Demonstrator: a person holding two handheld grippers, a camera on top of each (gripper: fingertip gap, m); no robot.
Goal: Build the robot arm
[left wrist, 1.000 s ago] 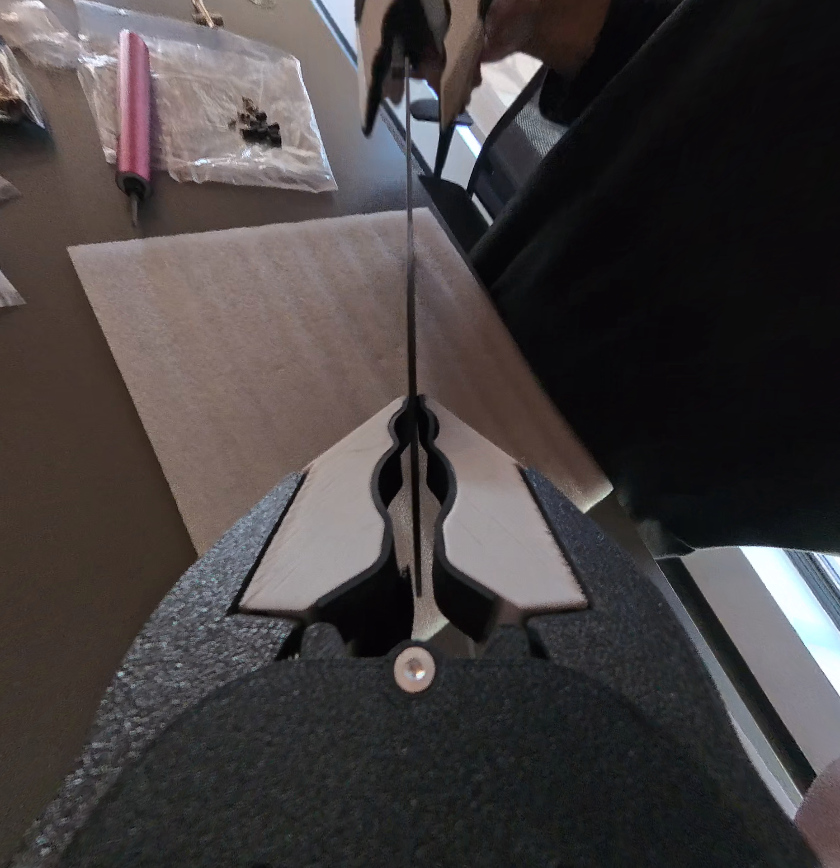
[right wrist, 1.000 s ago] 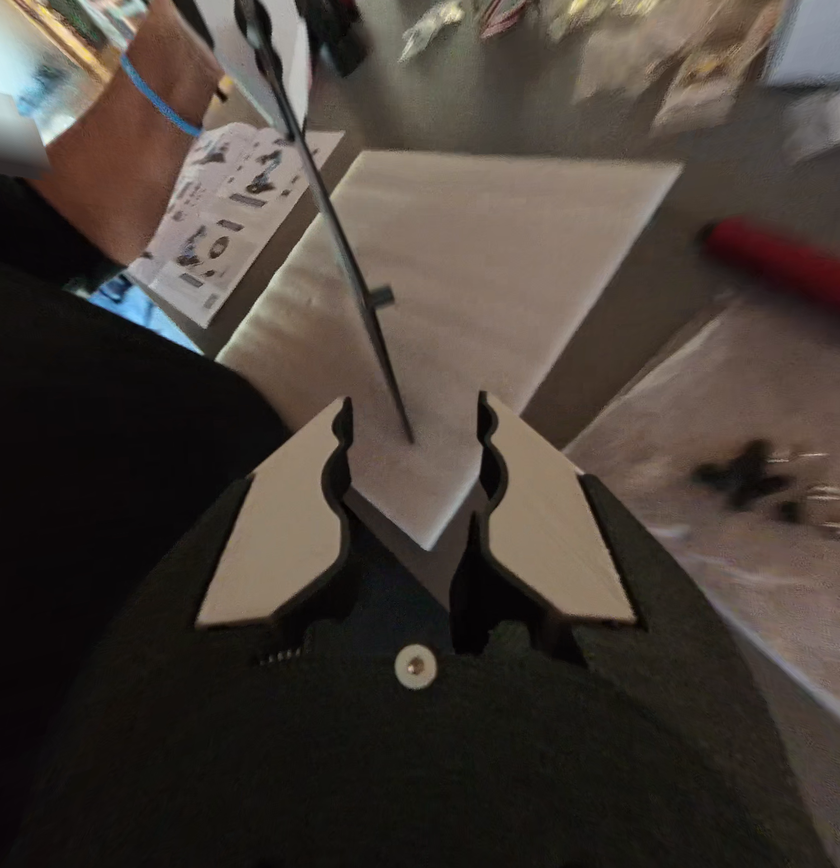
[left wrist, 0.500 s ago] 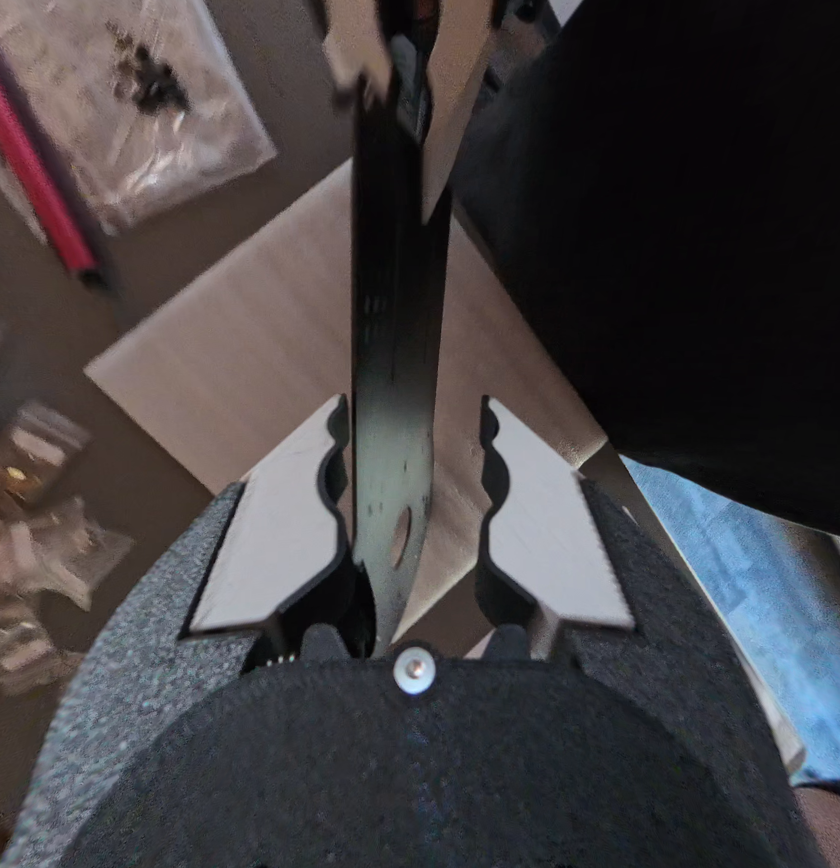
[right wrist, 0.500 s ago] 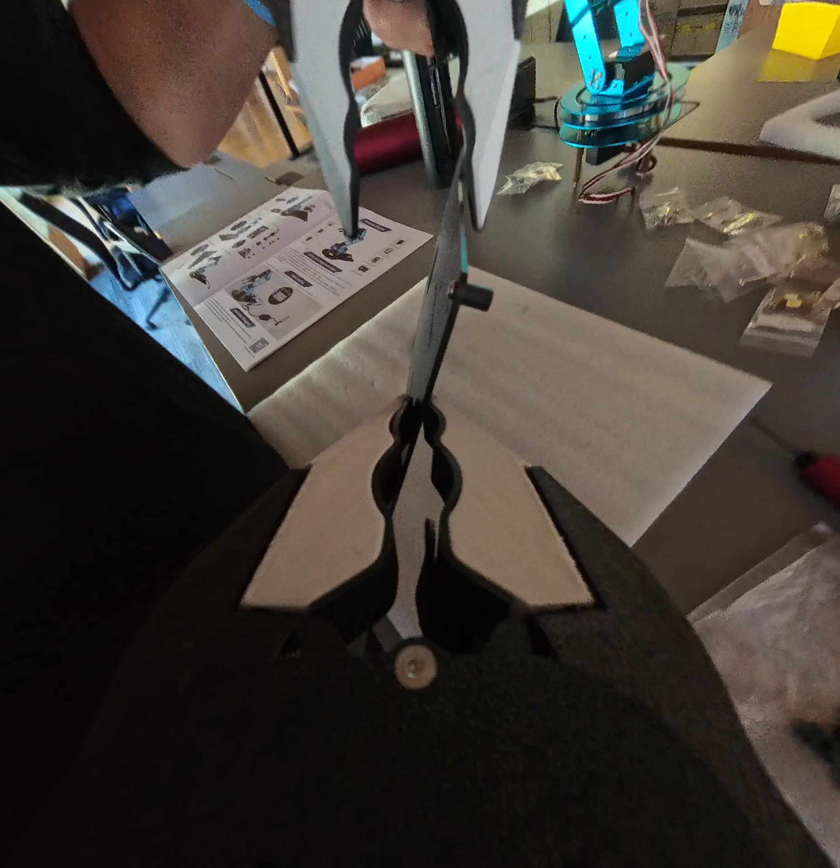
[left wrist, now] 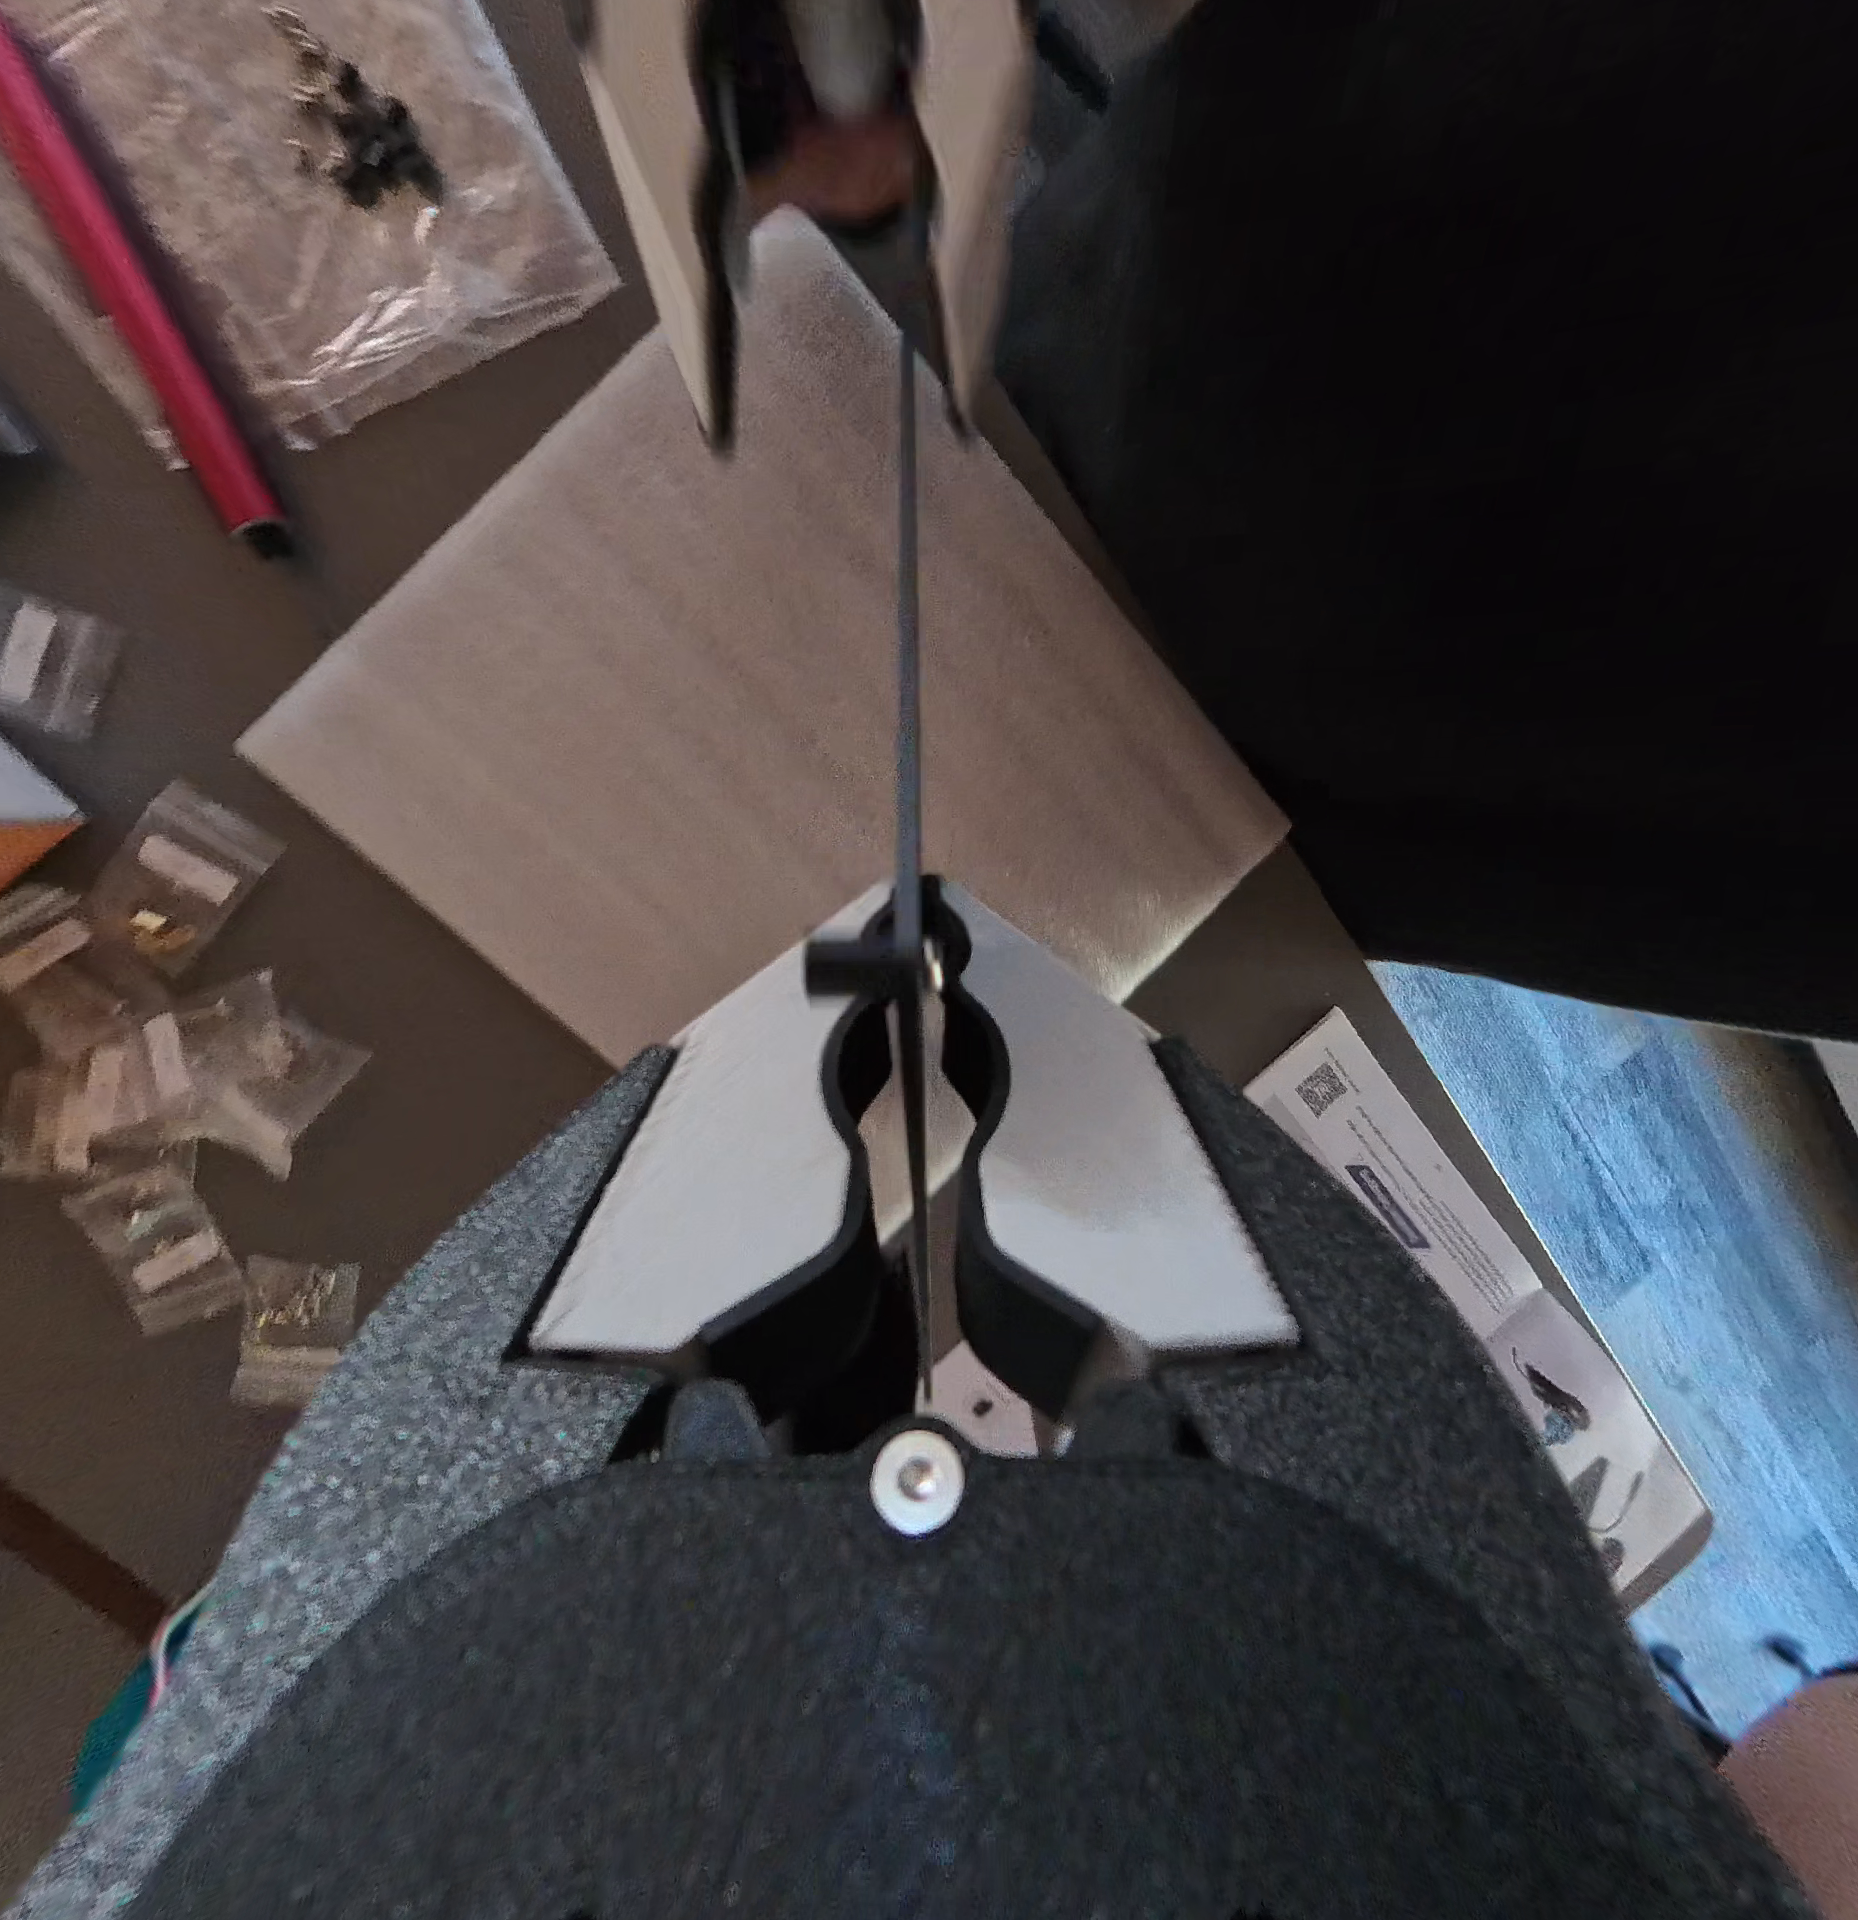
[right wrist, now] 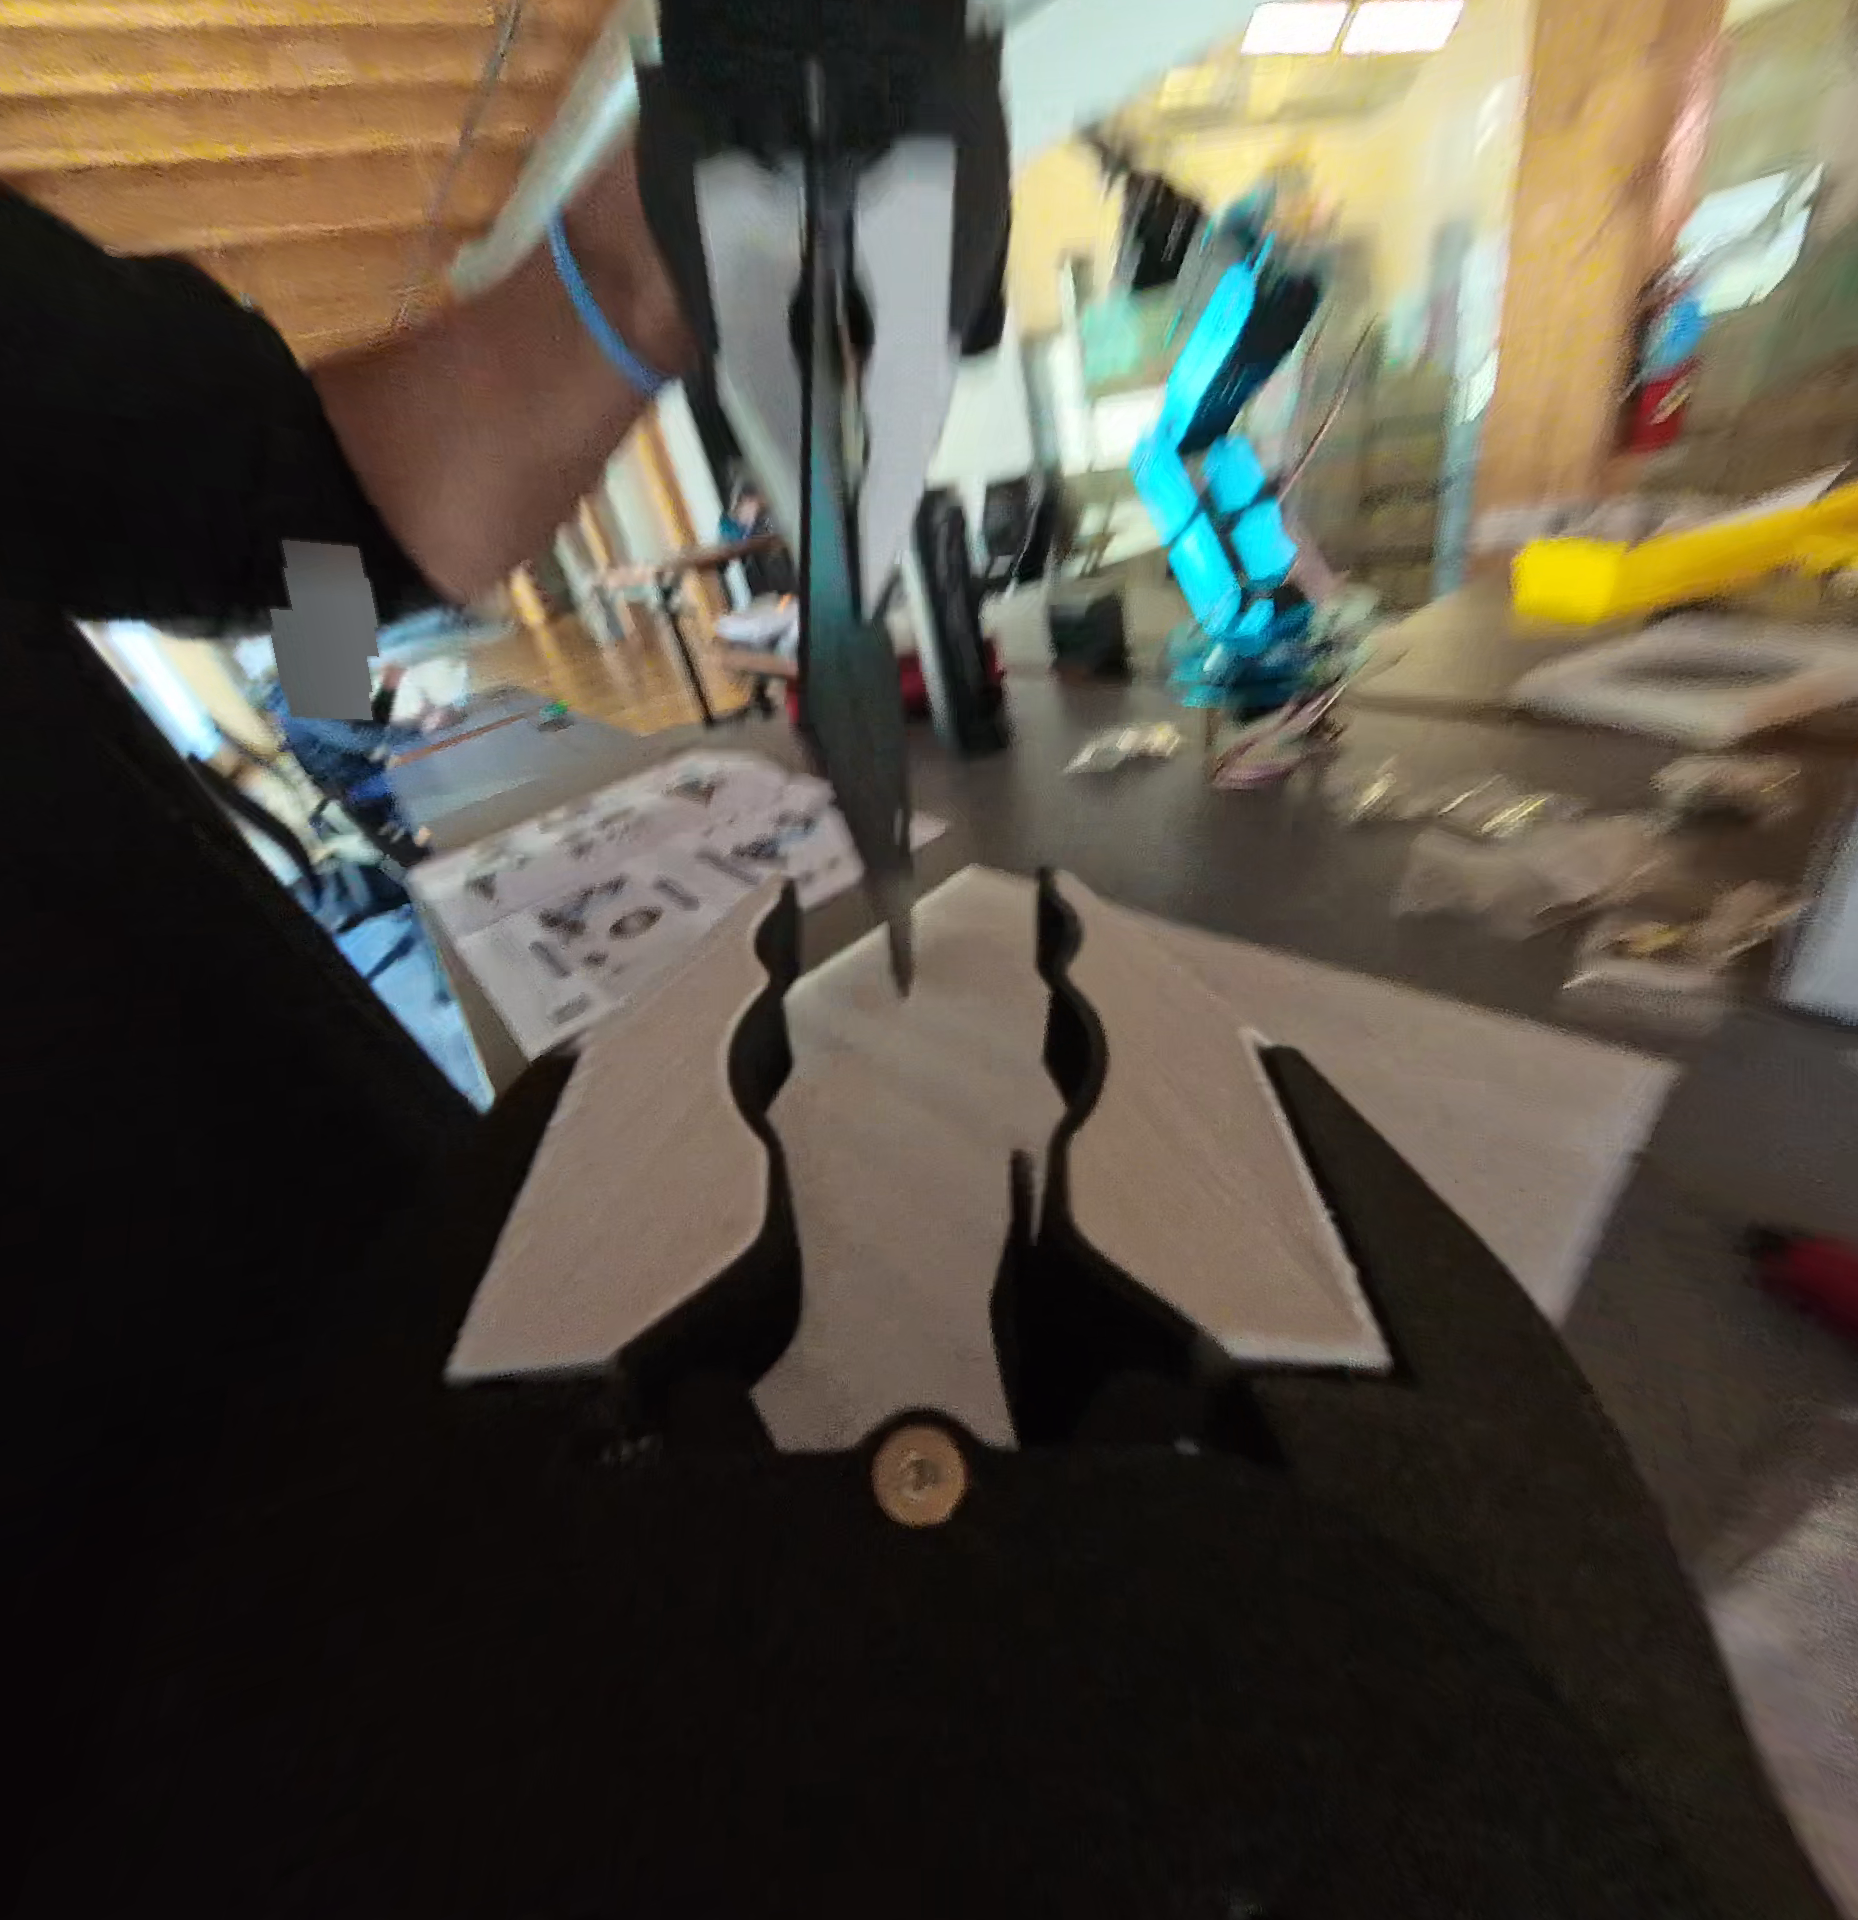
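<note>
Left claw: the left claw [left wrist: 920, 904] is pinched right down, tips closed on a thin black strip [left wrist: 907, 644] seen edge-on, with the grip just ahead of a small black stud [left wrist: 840, 966] that sticks out of the strip's side.
Strip: it is held up in the air over the white foam sheet [left wrist: 696, 675] and touches nothing below. It runs straight out from the left claw towards the other one.
Right claw: the right claw [right wrist: 914, 914] is spread wide and holding nothing. In its own view the strip's pointed end hangs between the two fingers, apart from both.
Contact check: from the left wrist view the strip's far end passes very close to one finger of the right claw, but blur hides whether they touch.
Grip in hand: by my reading only the left claw has the strip, and the right one merely brackets its free tip.
Foam sheet: it lies flat on the dark desk [left wrist: 385, 987], directly under both claws.
Nearby on the desk: a red rod-shaped tool [left wrist: 114, 270] lies beside a clear bag of small dark parts [left wrist: 364, 177]. Small packets [left wrist: 166, 1122] are scattered off to one side, and a printed sheet [left wrist: 1444, 1226] sits at the desk's edge.
Farther off: a blue model arm [right wrist: 1216, 488] stands on the desk, badly blurred.
Person: a black sleeve [left wrist: 1527, 416] is close beside the claws.
</note>
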